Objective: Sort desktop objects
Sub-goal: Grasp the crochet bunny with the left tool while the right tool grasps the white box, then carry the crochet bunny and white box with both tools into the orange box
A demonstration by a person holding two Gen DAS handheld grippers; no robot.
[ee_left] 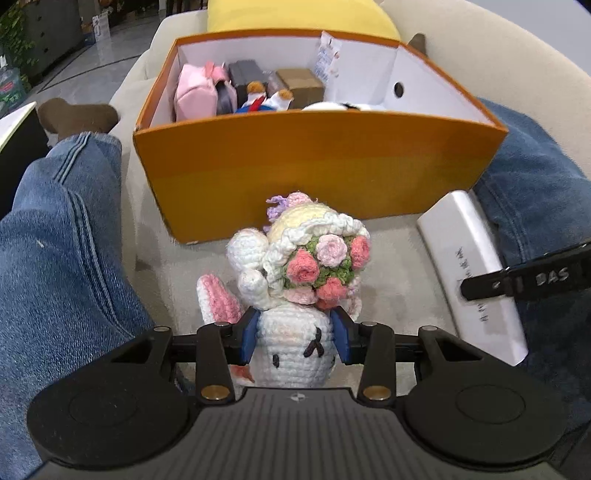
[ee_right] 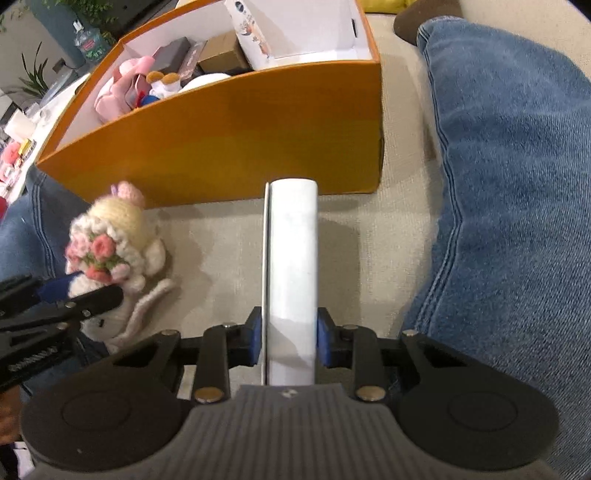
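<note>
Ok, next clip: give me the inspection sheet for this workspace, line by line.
Surface: beige cushion, the person's jeans-clad legs on either side.
Job's things: crochet bunny with flower bouquet, lying in front of the orange box; white box beside it, on its edge.
Clutter: orange box already holds a pink pouch, dark box, brown box, small doll, printed carton.
Grippers: left gripper shut on the bunny's head; right gripper shut on the white box.
Cables: nothing seen.
Surroundings: yellow cushion behind the box; plants, water bottle.
</note>
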